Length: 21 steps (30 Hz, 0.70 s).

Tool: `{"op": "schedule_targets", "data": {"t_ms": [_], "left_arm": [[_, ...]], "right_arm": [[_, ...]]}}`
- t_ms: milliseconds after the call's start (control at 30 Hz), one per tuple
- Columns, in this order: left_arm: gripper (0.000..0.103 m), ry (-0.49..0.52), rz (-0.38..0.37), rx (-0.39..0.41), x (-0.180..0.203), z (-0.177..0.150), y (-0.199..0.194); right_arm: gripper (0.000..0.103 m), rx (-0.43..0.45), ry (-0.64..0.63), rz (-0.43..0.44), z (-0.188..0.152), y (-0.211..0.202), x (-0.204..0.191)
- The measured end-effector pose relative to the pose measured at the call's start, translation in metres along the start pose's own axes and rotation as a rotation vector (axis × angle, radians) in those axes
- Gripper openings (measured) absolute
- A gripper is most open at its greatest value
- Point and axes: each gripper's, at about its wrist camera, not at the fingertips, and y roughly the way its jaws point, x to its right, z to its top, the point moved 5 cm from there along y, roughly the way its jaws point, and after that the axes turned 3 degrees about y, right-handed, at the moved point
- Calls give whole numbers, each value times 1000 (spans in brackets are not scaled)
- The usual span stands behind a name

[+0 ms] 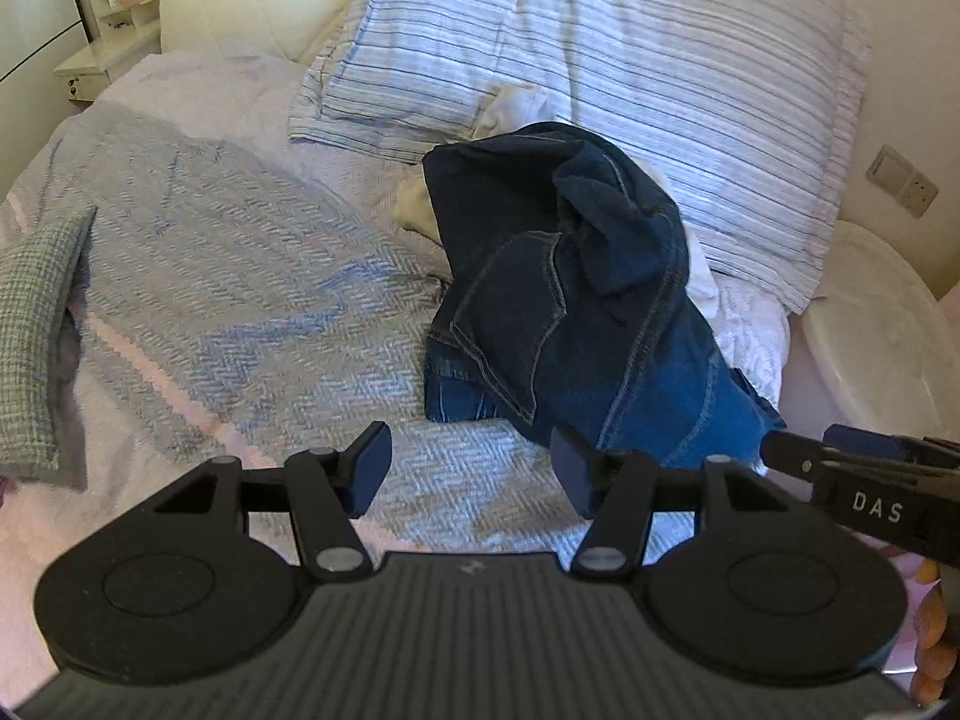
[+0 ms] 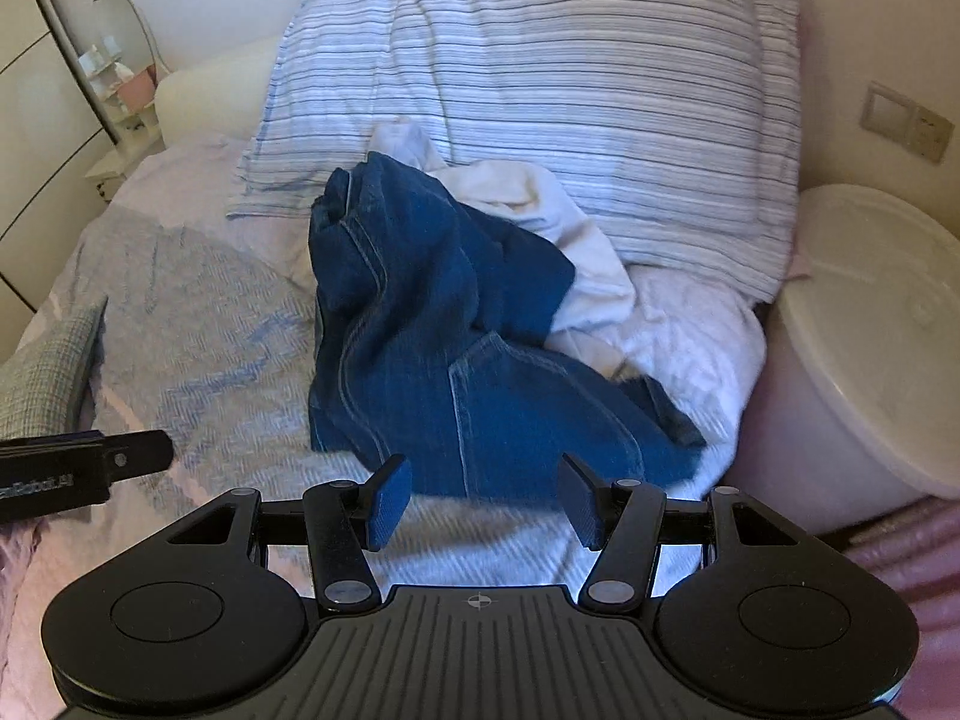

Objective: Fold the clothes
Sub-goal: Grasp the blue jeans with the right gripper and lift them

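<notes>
Nearest the lens in both wrist views is the claw's own black housing, and ahead of it the blue-padded fingers. The left claw (image 1: 468, 471) stands released, with nothing between its pads and grey herringbone bedspread (image 1: 240, 300) showing through the gap. The right claw (image 2: 486, 495) is released too and holds nothing; its tip also juts in at the lower right of the left view.

From left to right across the bed: a grey checked cushion (image 1: 36, 330) at the left edge, the bedspread, then the crumpled dark blue jeans (image 1: 558, 282) heaped at centre, partly over a white garment (image 2: 570, 222), with striped pillows (image 1: 660, 78) behind and a white tub (image 2: 870, 330) at the right edge.

The step in hand looks like the reach for the jeans. To do it well, each claw should probably pinch a single layer at a firm edge, such as the stitched seam or the waistband. The two should grip well apart, so that lifting shakes the heap open without dragging the white garment along.
</notes>
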Motion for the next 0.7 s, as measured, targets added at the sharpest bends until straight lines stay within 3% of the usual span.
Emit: {"op": "schedule_targets", "data": {"t_ms": [233, 533, 700], "left_arm": [[55, -12, -21, -21, -6, 25, 35], [55, -50, -33, -77, -23, 23, 74], [55, -55, -43, -88, -27, 26, 84]], "right_arm": [[57, -26, -20, 57, 24, 39, -9], [58, -13, 11, 63, 38, 80, -14], [72, -19, 0, 32, 40, 98, -15]]}}
